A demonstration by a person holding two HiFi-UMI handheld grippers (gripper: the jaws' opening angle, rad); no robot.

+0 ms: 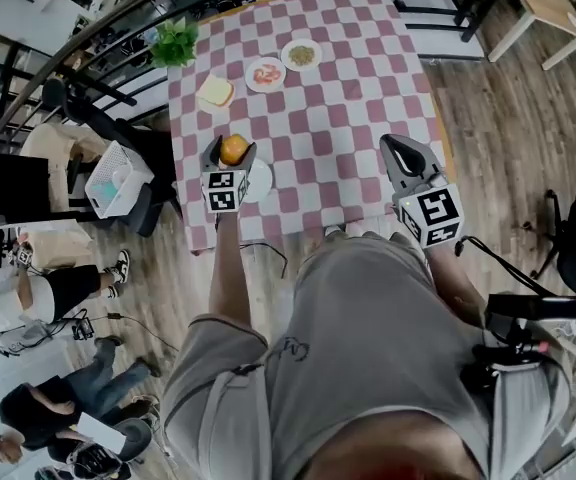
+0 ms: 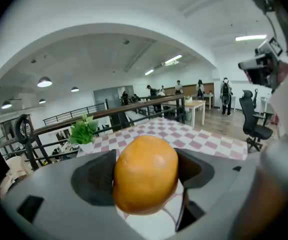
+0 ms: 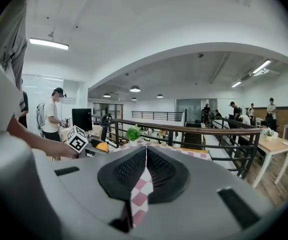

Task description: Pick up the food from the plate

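Round orange food item [image 2: 145, 176], clamped between the two pads of the left gripper [image 1: 232, 152], whose jaws stand wide apart against its sides. The item is held above the white plate [image 1: 261, 182] at the near left edge of the checked table [image 1: 338, 118]. Right gripper [image 3: 146, 156]: jaws closed together, empty, over the table's near right edge.
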